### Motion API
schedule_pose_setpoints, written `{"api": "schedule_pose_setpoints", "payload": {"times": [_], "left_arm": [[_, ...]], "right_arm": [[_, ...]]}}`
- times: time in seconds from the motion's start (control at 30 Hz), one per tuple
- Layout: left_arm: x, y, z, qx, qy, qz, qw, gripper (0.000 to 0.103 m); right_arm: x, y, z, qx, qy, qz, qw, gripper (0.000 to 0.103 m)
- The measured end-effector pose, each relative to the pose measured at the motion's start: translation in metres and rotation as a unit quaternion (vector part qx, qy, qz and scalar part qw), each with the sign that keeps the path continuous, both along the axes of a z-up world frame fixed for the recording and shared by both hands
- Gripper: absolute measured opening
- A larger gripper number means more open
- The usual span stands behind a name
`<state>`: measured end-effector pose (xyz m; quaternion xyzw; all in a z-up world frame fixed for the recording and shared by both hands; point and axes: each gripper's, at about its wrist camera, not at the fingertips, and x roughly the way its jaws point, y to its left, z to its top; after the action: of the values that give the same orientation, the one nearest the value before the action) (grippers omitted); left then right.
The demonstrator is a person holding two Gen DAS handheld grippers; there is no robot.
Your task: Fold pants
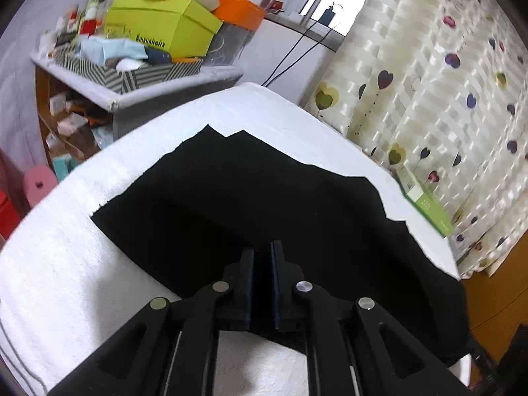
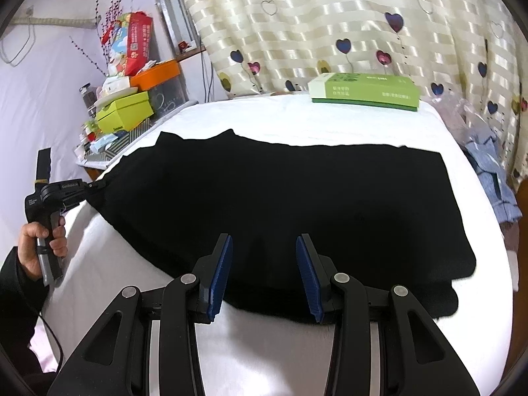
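A: Cramped bedroom: a heart-print curtain [image 2: 330, 16] behind, a cluttered shelf [image 1: 138, 76] off the far left corner, and a bed under a white cover [image 2: 280, 112] carrying everything.

B: And the pants?

A: The black pants [image 2: 280, 204] lie across the middle of the bed, already doubled by the look of it, running from the left edge toward the right, with their near hem close to the front edge. Black on black, so I can't make out the layers.

B: Who has hold of them?

A: The left gripper [image 1: 263, 264]. Its jaws are nearly together, with dark cloth between the pads, so I judge it pinched on the left end of the pants. From the right wrist view you can see it at the bed's left edge, a hand [image 2: 36, 247] around its handle. The right gripper [image 2: 264, 264] hovers over the near hem with its jaws spread wide and nothing in them.

B: What could spoil it?

A: A one-sided pull. If the left end is lifted or dragged while the right end lies free, the layers may slide apart and the fold skew. The right gripper could also catch only the top layer at that hem.

B: Anything nearby?

A: A green box [image 2: 364, 94] at the far edge and blue cloth [image 2: 491, 178] hanging off the right side; a wide sweep could snag either.
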<state>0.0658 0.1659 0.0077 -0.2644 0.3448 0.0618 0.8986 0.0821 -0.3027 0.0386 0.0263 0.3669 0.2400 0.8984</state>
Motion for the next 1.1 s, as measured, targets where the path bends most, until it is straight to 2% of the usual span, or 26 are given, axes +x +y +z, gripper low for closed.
{"api": "schedule_pose_setpoints", "payload": {"times": [0.1,0.33,0.57,0.67,0.8,0.93,1.0,1.1], "left_arm": [[0.004,0.002,0.000,-0.013,0.003,0.004,0.9999,0.025],[0.017,0.014,-0.005,-0.044,0.022,0.031,0.9983,0.025],[0.027,0.004,-0.003,-0.002,0.020,0.012,0.9997,0.025],[0.031,-0.001,0.000,0.020,0.022,-0.001,0.9996,0.006],[0.029,-0.001,0.008,0.033,0.008,-0.010,0.9994,0.004],[0.028,-0.002,0.016,0.037,-0.008,-0.017,0.9991,0.004],[0.029,-0.003,0.018,0.043,-0.011,-0.019,0.9988,0.004],[0.031,-0.003,0.017,0.040,-0.009,-0.021,0.9990,0.004]], "right_arm": [[-0.006,-0.010,0.002,0.008,0.002,-0.016,1.000,0.042],[-0.013,-0.046,-0.001,0.024,0.029,-0.078,0.996,0.047],[-0.001,-0.071,-0.010,0.082,0.071,-0.122,0.987,0.047],[0.002,-0.075,-0.008,0.092,0.081,-0.146,0.982,0.047],[-0.002,-0.089,0.001,0.083,0.066,-0.207,0.973,0.047],[0.003,-0.117,-0.004,0.083,0.080,-0.269,0.956,0.047],[0.012,-0.127,-0.012,0.093,0.102,-0.276,0.951,0.047],[0.022,-0.133,-0.019,0.111,0.117,-0.267,0.950,0.047]]}}
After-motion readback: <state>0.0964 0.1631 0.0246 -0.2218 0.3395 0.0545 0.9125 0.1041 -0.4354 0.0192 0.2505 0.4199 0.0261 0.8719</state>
